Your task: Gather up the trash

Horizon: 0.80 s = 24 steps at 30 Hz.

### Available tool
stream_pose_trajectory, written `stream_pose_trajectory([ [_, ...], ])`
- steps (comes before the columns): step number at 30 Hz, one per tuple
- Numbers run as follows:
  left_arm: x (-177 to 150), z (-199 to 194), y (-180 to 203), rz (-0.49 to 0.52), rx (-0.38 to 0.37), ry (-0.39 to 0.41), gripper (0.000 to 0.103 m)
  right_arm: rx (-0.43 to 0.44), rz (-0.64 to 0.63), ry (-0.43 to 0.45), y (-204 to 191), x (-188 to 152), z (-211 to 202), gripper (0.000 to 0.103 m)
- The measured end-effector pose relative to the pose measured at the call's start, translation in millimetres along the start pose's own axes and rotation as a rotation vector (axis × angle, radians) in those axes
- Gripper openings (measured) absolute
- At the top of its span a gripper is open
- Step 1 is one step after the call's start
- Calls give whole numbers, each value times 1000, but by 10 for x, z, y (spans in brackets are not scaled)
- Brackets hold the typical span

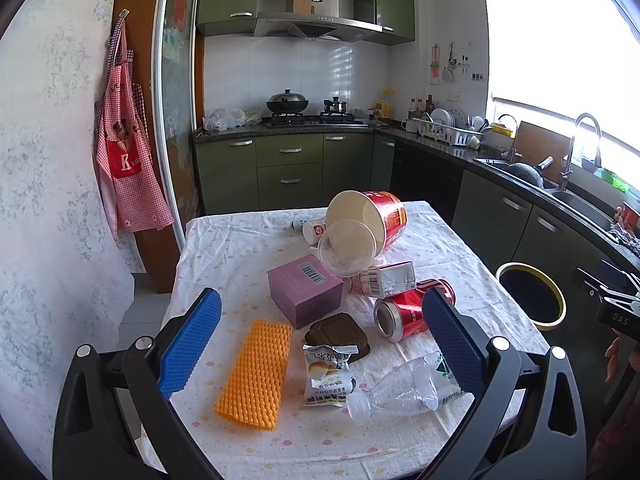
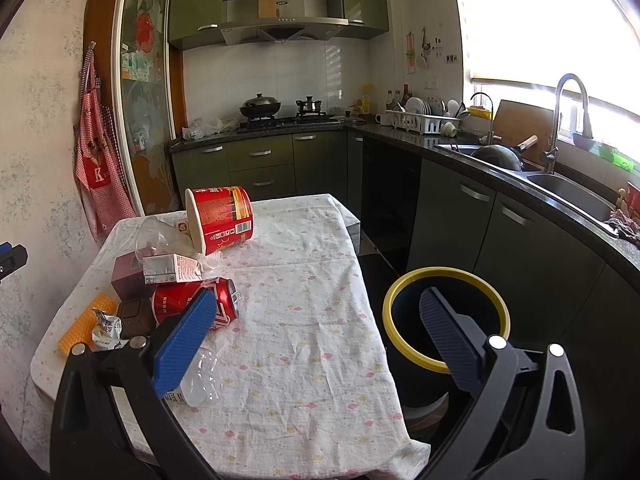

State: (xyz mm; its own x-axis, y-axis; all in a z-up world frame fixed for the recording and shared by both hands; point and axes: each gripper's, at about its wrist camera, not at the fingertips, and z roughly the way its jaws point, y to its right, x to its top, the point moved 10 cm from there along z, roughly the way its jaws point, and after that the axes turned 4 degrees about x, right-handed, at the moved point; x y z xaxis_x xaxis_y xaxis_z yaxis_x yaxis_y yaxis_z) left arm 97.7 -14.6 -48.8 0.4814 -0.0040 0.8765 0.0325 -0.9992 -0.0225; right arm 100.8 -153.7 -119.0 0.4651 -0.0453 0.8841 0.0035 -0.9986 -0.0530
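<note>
A kitchen is lined with green cabinets (image 1: 290, 160) under a dark countertop (image 2: 480, 160). A steel range hood (image 1: 316, 28) is mounted above the stove (image 1: 312, 119). Right of the stove, a sink (image 2: 568, 190) is lit by a bright window (image 2: 540, 20). A red checked apron (image 1: 124, 152) is hung on the pale wall left of the cabinets.

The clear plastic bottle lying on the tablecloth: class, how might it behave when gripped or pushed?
The clear plastic bottle looks empty, so probably light. It lies on its side, so a push may roll it. Its thin, crinkled walls would likely buckle under the pads.
</note>
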Motion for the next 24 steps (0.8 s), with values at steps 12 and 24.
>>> stream_pose_trajectory([
  [12, 5, 0, -2, 3, -1, -2, 99, -1, 1, -1, 3, -2, 10, 97],
  [24, 0, 2, -1, 2, 0, -2, 99, -3, 3, -5, 11, -26, 36, 97],
])
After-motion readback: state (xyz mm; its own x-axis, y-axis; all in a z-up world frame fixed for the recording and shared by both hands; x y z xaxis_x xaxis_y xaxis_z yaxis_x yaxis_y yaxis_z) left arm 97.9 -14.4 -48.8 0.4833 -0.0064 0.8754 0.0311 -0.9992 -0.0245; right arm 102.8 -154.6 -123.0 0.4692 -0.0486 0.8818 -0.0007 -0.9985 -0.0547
